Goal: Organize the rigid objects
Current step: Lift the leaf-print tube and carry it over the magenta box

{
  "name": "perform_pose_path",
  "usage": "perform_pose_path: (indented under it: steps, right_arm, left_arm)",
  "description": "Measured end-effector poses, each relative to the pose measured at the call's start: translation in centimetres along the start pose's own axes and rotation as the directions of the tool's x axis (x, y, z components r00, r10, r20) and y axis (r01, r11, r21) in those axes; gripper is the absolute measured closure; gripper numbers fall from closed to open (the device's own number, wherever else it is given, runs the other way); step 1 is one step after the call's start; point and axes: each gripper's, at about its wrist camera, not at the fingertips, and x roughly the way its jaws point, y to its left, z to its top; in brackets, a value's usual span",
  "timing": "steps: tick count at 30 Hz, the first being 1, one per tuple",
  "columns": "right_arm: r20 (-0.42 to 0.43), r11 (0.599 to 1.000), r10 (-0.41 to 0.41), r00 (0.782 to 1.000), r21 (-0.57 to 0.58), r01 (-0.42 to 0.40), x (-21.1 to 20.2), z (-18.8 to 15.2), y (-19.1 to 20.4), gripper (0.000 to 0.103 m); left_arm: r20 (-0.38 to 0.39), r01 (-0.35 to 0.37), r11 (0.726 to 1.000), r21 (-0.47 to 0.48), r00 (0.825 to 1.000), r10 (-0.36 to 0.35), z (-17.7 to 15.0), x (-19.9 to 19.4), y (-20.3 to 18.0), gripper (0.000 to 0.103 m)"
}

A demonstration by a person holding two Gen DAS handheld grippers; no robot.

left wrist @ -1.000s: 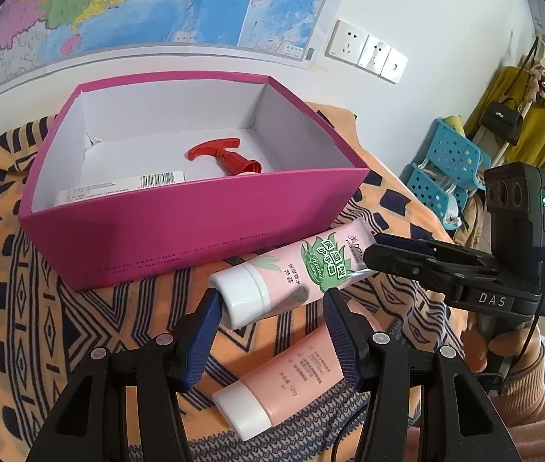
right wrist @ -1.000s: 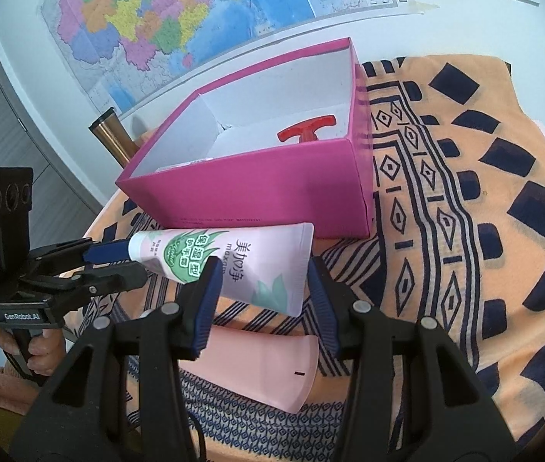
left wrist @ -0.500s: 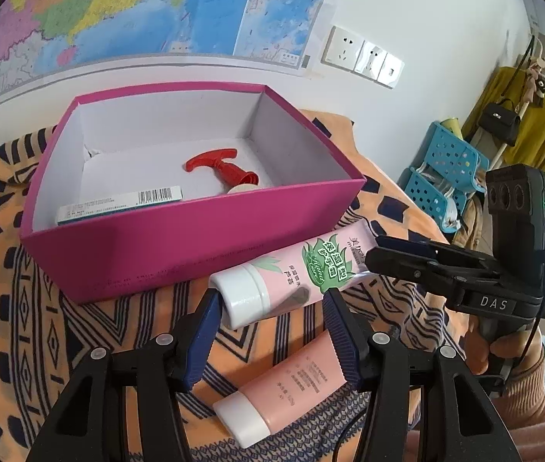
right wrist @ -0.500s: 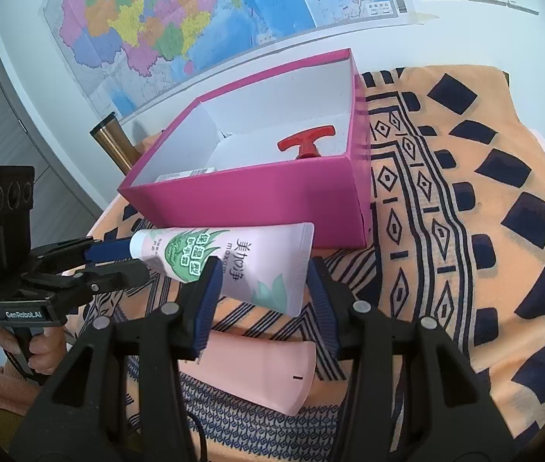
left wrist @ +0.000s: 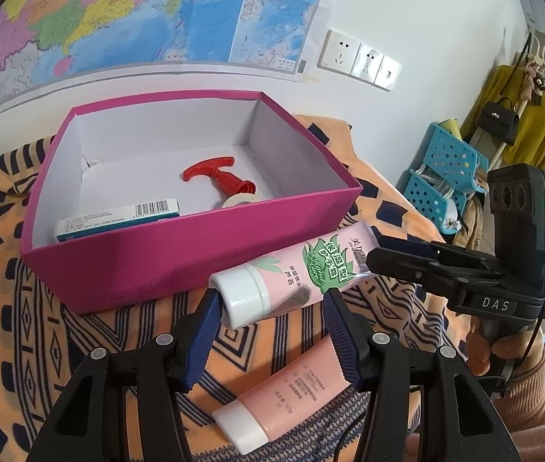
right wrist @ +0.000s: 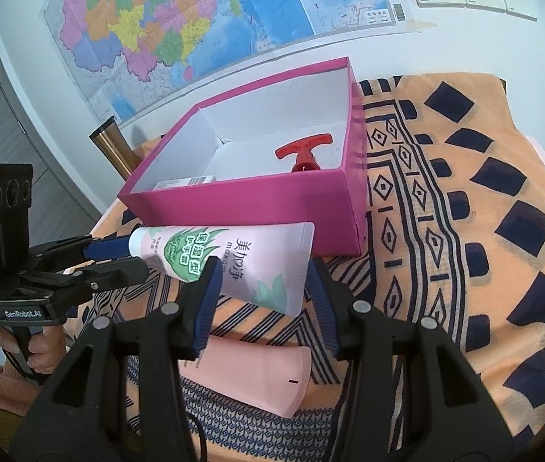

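Two tubes are not in the box yet, so I'd call this roughly halfway. Closest in, lying right under both tools on the patterned cloth (left wrist: 3,308) over the tabletop, is the plain pink tube (left wrist: 291,389), untouched.

Just above it, the green-leaf tube (left wrist: 295,273) is up in the air, carried between both hands. The left tool (left wrist: 270,304) has its jaws partly closed around the white cap end, and the right tool (right wrist: 263,281) has the flat crimped end pinched between its jaws. Neither is wide open, and both look like firm holds to me.

Straight ahead of the tools sits the magenta box (left wrist: 180,254). Already in it are a red pump head (left wrist: 218,177), a small carton (left wrist: 118,219) and some pale round thing I can't identify.

Compared with a second ago, the grips haven't changed at all. The views have come up a bit though. The box sits lower in the picture and you can see a lot more of its floor, while the plain tube looks further below. My guess is the held tube is being raised to clear the near wall. After it goes in, only the plain one is left.
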Motion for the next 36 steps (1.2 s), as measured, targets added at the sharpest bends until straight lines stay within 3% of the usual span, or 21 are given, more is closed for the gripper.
perform_pose_path:
  steps: [36]
  right_arm:
    - [0.040, 0.999, -0.012, 0.999, -0.031, 0.014, -1.0, 1.4, 0.2, 0.054]
  left_arm:
    - [0.029, 0.005, 1.000, 0.013, 1.000, -0.005, 1.3, -0.2, -0.2, 0.048]
